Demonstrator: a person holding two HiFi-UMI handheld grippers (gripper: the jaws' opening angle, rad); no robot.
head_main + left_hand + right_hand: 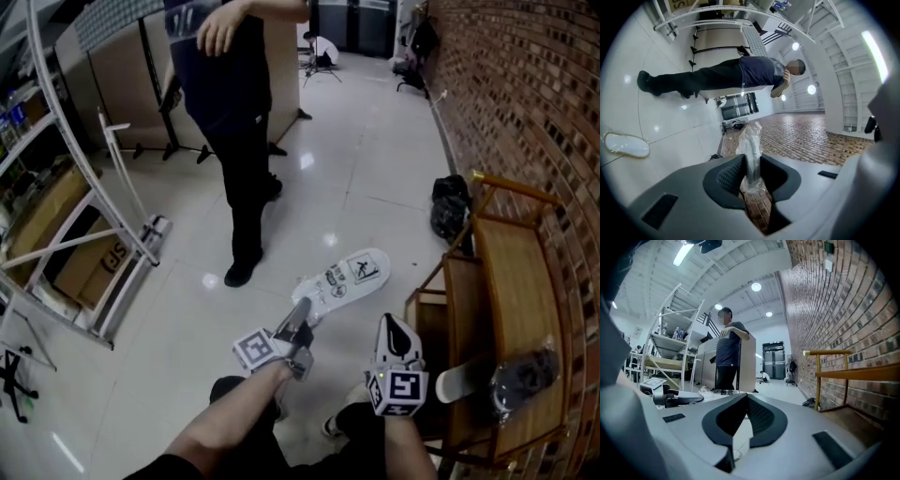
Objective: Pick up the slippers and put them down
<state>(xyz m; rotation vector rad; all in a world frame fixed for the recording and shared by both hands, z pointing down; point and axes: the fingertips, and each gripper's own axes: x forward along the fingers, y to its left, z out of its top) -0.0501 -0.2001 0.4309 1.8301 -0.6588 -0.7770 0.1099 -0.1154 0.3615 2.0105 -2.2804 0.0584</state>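
Observation:
My left gripper (302, 317) is shut on the edge of a white slipper in clear plastic (352, 272), which sticks out flat ahead of it above the floor. In the left gripper view that slipper (750, 150) shows edge-on between the pads. Another white wrapped slipper (626, 145) lies on the floor below. A further wrapped slipper (516, 380), with a dark upper and a white sole, rests on the wooden bench (511, 272). My right gripper (391, 323) hovers just left of the bench. Its jaws meet at the tips with nothing between them (746, 397).
A person in dark clothes (239, 141) stands on the white tiled floor a step ahead. A brick wall (525, 94) runs along the right behind the bench. A white metal rack (112, 234) and cardboard boxes stand at the left. A black bag (450, 206) lies by the wall.

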